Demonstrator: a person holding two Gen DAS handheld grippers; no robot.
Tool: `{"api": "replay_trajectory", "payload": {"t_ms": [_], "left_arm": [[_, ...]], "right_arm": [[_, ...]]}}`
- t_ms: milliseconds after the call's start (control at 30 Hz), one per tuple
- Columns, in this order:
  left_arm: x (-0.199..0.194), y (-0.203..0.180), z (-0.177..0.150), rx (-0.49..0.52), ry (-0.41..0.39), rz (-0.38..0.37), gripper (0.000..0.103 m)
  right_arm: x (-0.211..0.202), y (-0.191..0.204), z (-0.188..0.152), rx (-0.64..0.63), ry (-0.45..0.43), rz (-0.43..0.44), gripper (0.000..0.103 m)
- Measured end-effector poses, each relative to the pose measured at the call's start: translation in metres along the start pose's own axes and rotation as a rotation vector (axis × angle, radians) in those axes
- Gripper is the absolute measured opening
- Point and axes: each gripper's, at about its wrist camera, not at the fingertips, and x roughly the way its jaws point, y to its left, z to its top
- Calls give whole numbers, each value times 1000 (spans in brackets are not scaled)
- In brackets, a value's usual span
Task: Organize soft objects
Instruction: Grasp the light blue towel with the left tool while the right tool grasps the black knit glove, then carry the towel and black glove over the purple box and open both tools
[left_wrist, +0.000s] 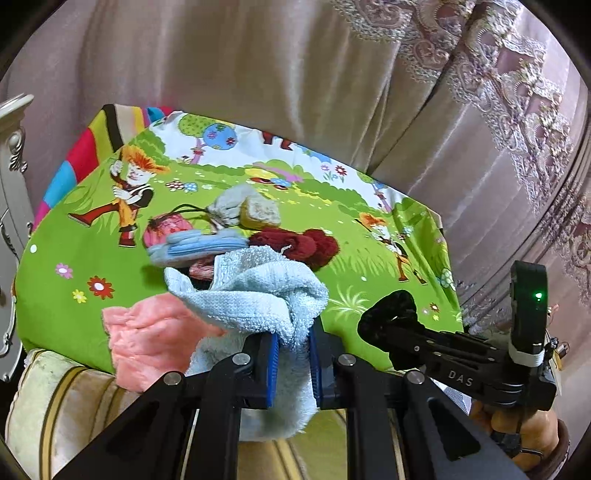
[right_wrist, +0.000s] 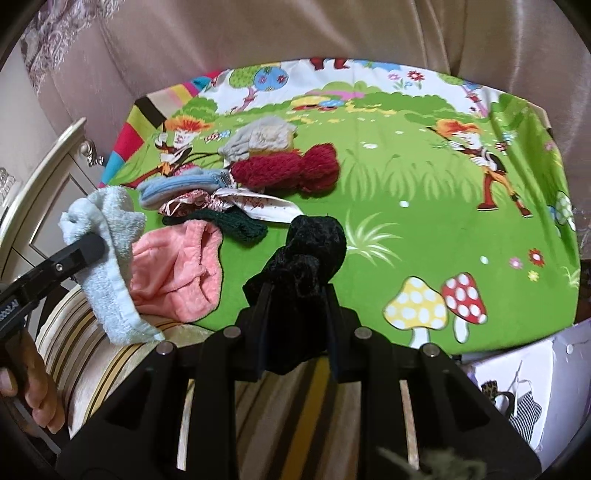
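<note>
My left gripper (left_wrist: 292, 338) is shut on a light blue towel (left_wrist: 255, 295) and holds it above the near edge of the green cartoon cloth (left_wrist: 88, 236); the towel also shows in the right wrist view (right_wrist: 107, 258). My right gripper (right_wrist: 295, 295) is shut on a black fuzzy scrunchie (right_wrist: 306, 251), also seen in the left wrist view (left_wrist: 388, 314). A pink cloth (right_wrist: 177, 273) lies under the towel. Behind it lies a pile: dark green knit piece (right_wrist: 221, 223), patterned fabric (right_wrist: 240, 201), blue sock (right_wrist: 177, 184), dark red fuzzy item (right_wrist: 291, 170), grey pouch (right_wrist: 258, 140).
The cloth covers a raised surface in front of beige curtains (left_wrist: 258, 66). A striped cushion (right_wrist: 92, 354) sits below the near edge. A white box (right_wrist: 535, 369) with items stands at the lower right. A white carved cabinet (right_wrist: 44, 177) is at the left.
</note>
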Motion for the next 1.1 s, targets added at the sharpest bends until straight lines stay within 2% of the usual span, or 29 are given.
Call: {"api": "replay_trajectory", "payload": {"t_ms": [300, 633, 1100], "left_arm": [[5, -45, -5, 69, 28, -66, 15], [15, -117, -11, 159, 67, -198, 15], [40, -212, -37, 271, 195, -365, 15]], "right_arm": [[-44, -37, -19, 57, -68, -51, 29], [-85, -86, -39, 140, -131, -132, 29], [-132, -154, -77, 263, -183, -257, 29]]}}
